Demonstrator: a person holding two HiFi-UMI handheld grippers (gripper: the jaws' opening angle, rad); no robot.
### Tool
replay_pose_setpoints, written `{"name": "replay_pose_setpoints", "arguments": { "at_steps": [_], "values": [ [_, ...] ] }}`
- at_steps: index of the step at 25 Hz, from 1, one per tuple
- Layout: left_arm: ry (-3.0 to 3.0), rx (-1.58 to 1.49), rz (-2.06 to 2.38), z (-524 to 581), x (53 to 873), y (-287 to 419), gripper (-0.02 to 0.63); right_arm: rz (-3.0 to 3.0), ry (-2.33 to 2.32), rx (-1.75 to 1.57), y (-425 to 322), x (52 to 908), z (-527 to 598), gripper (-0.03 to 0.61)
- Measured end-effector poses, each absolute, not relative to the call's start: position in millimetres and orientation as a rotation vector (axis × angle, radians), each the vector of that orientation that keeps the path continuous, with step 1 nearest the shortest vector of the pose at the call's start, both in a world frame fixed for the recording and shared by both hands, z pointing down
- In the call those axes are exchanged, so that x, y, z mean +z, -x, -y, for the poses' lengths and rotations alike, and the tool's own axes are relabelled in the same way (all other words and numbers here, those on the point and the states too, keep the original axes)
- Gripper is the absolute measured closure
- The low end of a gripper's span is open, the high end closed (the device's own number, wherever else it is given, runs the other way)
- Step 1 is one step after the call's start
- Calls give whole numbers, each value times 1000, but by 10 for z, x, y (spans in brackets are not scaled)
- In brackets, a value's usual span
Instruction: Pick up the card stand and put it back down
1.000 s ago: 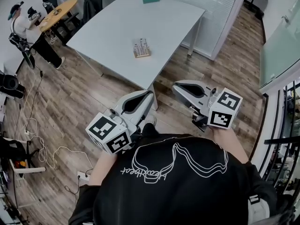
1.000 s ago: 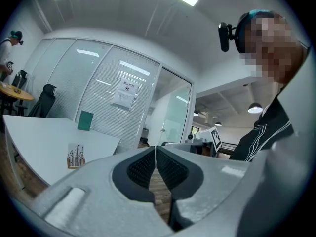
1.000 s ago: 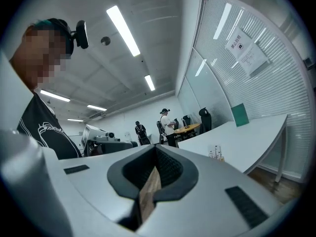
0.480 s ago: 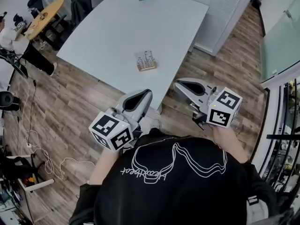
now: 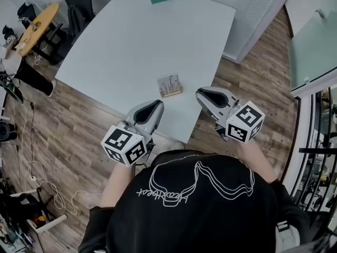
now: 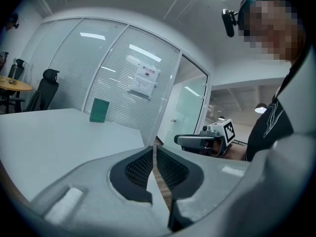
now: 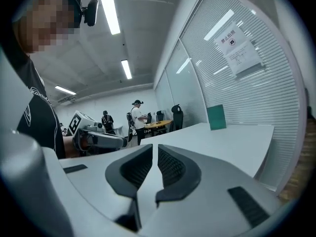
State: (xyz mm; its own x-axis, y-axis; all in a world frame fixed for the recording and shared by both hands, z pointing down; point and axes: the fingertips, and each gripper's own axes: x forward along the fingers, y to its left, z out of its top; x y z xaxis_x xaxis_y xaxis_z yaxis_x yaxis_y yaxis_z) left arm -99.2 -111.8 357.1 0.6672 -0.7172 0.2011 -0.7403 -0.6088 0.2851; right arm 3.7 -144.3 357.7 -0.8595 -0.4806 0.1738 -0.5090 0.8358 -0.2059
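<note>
I hold both grippers low before my chest, tips at the near edge of the white table (image 5: pixel 121 41). The left gripper (image 5: pixel 153 105) has its jaws closed together, empty. The right gripper (image 5: pixel 203 94) shows a narrow gap, its jaws opening with nothing between them. Only the head view shows the card stand (image 5: pixel 169 85), upright on the table near that edge, between both tips, untouched. The right gripper view adds a person (image 7: pixel 138 115) standing at a distant wooden table (image 7: pixel 159 124).

The small wooden-based card stand (image 5: pixel 169 85), seemingly holding upright pale cards, stands near the front edge of the white table (image 5: pixel 131 41).
</note>
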Motion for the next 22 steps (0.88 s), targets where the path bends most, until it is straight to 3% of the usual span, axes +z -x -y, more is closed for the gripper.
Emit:
{"name": "replay_pose_setpoints", "arguments": {
  "at_steps": [6, 14, 22],
  "values": [
    [-2476, 106, 1125, 1516, 4012, 1269, 591, 2793, -811, 356, 79, 4033, 1841, 510],
    [-2402, 181, 1059, 1872, 4657, 1362, 516, 2655, -776, 376, 209, 4739, 2156, 485],
    [-2353, 302, 1038, 2092, 5146, 1357, 497, 2534, -689, 245, 368, 5229, 2318, 450]
  ]
}}
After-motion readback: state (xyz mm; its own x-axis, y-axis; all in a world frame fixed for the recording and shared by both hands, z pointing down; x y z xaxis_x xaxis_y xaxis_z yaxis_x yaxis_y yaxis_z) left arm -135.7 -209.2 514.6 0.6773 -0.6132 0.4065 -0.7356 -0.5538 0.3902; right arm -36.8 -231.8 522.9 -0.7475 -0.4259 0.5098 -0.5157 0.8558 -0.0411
